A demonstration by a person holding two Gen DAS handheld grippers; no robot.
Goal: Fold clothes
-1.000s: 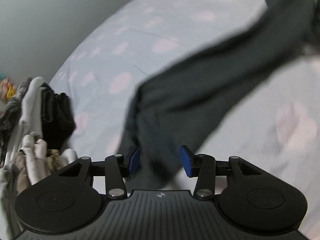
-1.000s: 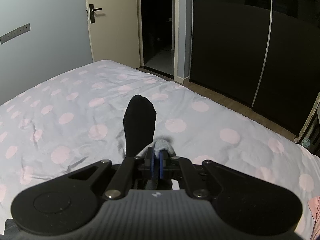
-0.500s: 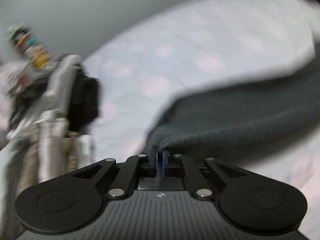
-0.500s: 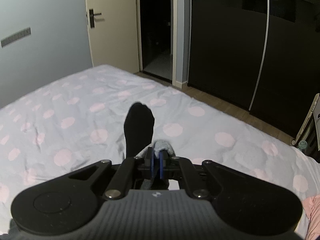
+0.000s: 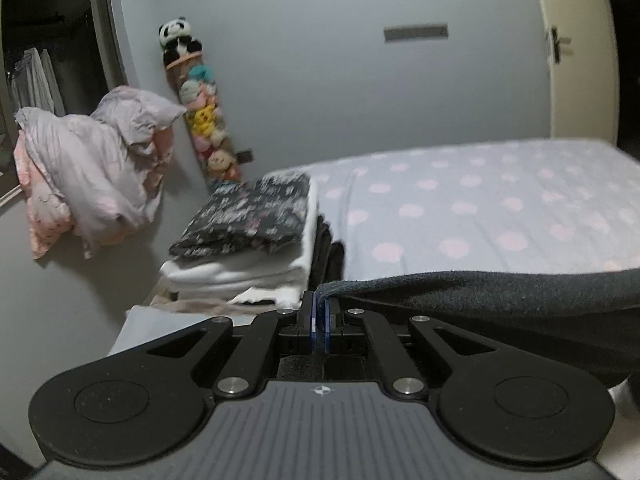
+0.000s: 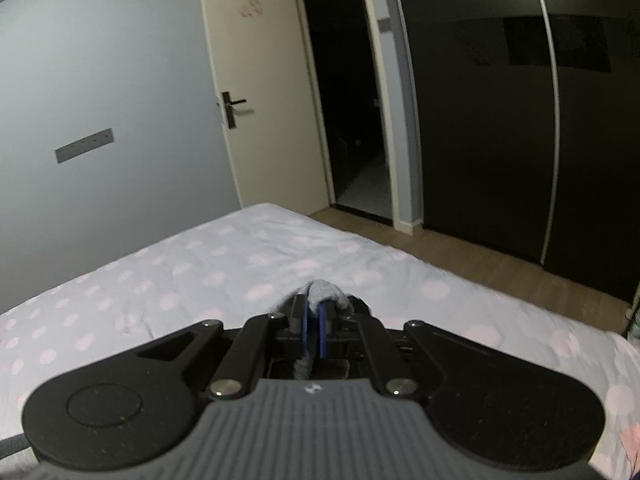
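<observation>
Sock (image 5: 500, 292), apparently one, pinched by left gripper (image 5: 320, 304) and right gripper (image 6: 314, 306).

Two grippers were in view, the left gripper (image 5: 319, 308) and the right gripper (image 6: 314, 312), each clamped on one dark garment (image 5: 500, 292); whether it was the same piece could not be told. There was one bed (image 5: 500, 208), one stack of folded clothes (image 5: 256, 240) with at least four layers, one bundle of bedding (image 5: 92, 176), one panda toy (image 5: 178, 38) atop one column of plush toys (image 5: 206, 120), and one door (image 6: 260, 92).
</observation>
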